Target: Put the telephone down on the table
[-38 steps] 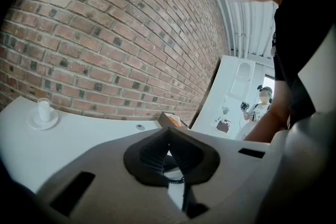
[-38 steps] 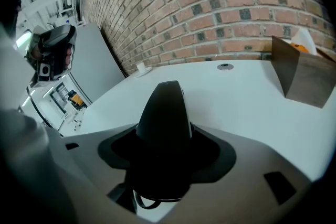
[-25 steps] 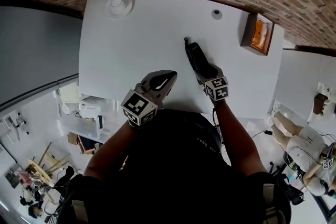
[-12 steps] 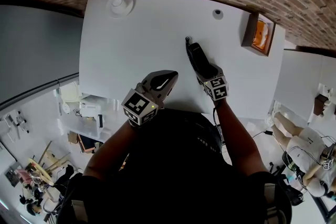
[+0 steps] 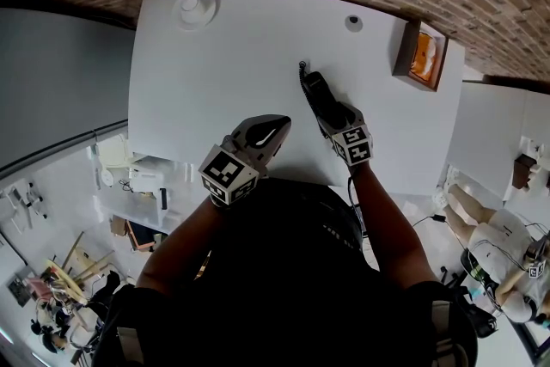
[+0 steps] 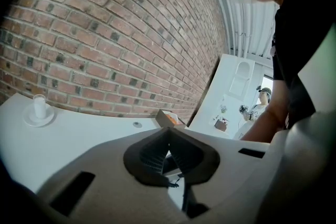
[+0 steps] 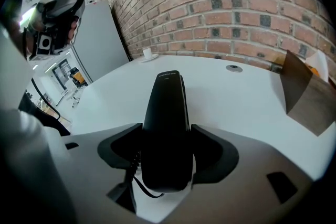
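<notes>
Telephone point(image 5: 316, 88) in right tool point(image 5: 332, 113); brown box point(image 5: 421, 56), cup point(image 5: 195, 6) well apart

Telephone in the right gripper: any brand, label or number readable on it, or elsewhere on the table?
Telephone: faint mark near its far end, too blurred to read.
Marker cubes: square patterns only, no words.
Box: nothing readable.

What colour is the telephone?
The telephone is black, clearest in the right gripper view.

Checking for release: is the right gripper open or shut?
Shut: the right gripper clamps the black telephone, a jaw against each side.
</notes>
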A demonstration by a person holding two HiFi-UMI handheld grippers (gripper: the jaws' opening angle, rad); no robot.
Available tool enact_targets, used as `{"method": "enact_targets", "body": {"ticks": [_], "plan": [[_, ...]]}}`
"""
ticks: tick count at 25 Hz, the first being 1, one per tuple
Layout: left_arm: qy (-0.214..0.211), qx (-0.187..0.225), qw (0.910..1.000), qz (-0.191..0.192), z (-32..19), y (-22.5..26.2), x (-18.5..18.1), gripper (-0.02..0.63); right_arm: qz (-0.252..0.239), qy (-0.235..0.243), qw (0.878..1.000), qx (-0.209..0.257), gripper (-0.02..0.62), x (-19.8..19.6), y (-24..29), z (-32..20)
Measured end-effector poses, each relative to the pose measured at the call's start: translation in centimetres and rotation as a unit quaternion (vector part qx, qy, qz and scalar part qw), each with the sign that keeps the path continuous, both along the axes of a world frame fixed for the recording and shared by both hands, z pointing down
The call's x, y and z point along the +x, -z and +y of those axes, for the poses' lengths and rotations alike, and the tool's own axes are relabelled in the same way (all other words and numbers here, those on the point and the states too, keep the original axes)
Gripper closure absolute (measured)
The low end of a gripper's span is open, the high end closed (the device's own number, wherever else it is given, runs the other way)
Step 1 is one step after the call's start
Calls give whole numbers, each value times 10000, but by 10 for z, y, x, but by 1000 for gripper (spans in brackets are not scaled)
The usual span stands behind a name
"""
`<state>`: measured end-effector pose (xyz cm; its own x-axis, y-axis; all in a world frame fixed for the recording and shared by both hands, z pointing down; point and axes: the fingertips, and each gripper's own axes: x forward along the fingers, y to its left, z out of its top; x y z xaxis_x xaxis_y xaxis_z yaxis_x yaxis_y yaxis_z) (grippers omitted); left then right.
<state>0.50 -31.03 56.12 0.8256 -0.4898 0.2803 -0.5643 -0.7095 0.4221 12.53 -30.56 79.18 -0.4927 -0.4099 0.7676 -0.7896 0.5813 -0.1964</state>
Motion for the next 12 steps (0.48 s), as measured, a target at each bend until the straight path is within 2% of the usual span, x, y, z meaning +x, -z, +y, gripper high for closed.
{"method": "enact_targets", "body": {"ticks": [12], "plan": [[52,300,9995,44,19,20,22,598,-191,72,9984,526,316,16,52,11]]}}
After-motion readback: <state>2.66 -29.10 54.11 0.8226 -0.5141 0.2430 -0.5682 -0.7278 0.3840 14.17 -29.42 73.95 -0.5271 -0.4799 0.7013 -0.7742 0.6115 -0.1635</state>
